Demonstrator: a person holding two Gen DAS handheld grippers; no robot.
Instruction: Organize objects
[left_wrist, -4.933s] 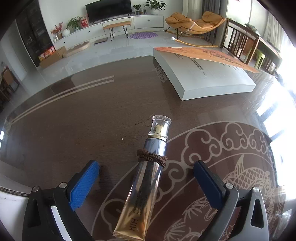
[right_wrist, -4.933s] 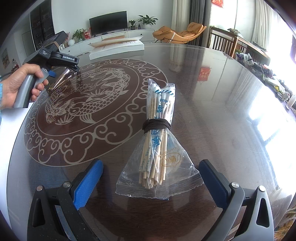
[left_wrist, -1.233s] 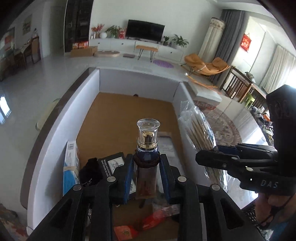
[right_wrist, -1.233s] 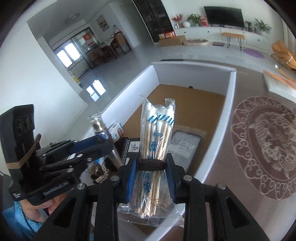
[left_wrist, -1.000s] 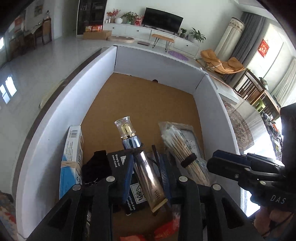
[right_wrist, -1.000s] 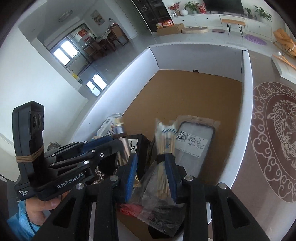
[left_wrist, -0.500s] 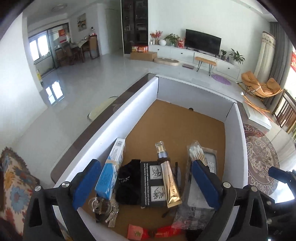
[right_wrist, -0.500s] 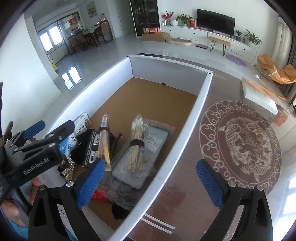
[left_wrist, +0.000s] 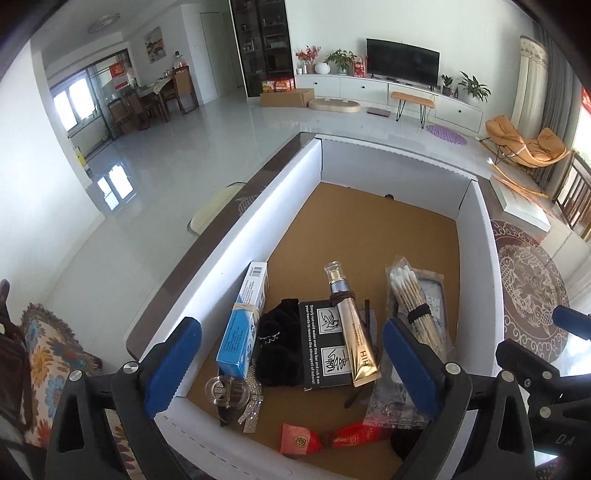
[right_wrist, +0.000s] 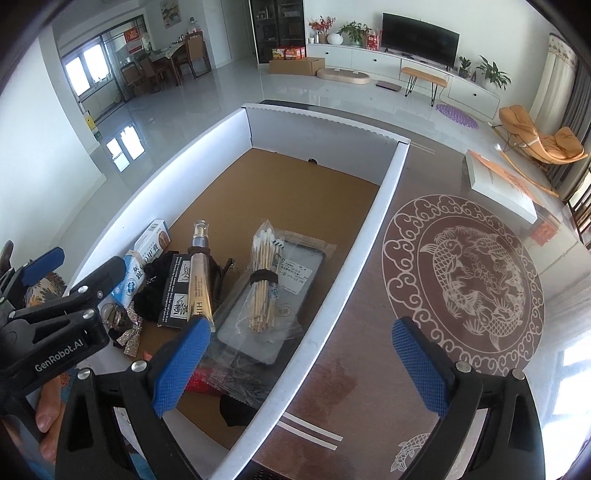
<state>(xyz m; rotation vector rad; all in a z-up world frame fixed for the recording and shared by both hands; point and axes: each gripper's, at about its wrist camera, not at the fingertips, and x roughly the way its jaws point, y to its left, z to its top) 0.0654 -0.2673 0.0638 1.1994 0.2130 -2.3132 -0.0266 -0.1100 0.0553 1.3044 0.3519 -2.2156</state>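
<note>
Now both grippers hang above the white cardboard box (left_wrist: 255, 221), and each has just been opening, with nothing between its blue pads. The left gripper (left_wrist: 291, 362) stands spread wide over the box's near end; the right gripper (right_wrist: 301, 365) is equally wide, one finger over the box and the other over the dark table (right_wrist: 369, 258).

Inside, the gold cosmetic tube (left_wrist: 351, 332) lies flat across a black printed box (left_wrist: 325, 354), its long axis running along the box's length, clear cap toward the far wall and crimped end toward the cameras. Just beside it, apart, the bundle of cotton swabs (left_wrist: 417, 310) in its clear bag lies nearly parallel, white tips toward the far wall, bound by a dark band, resting on a flat plastic-wrapped packet (right_wrist: 291, 273).

A blue carton (left_wrist: 243, 325) leans by the left wall, next to a black pouch (left_wrist: 277, 343). A red wrapped item (left_wrist: 325, 439) and a glittery clasp (left_wrist: 229, 391) sit at the near end, partly cut off by the fingers; what lies beneath the clear bags is hard to make out.
</note>
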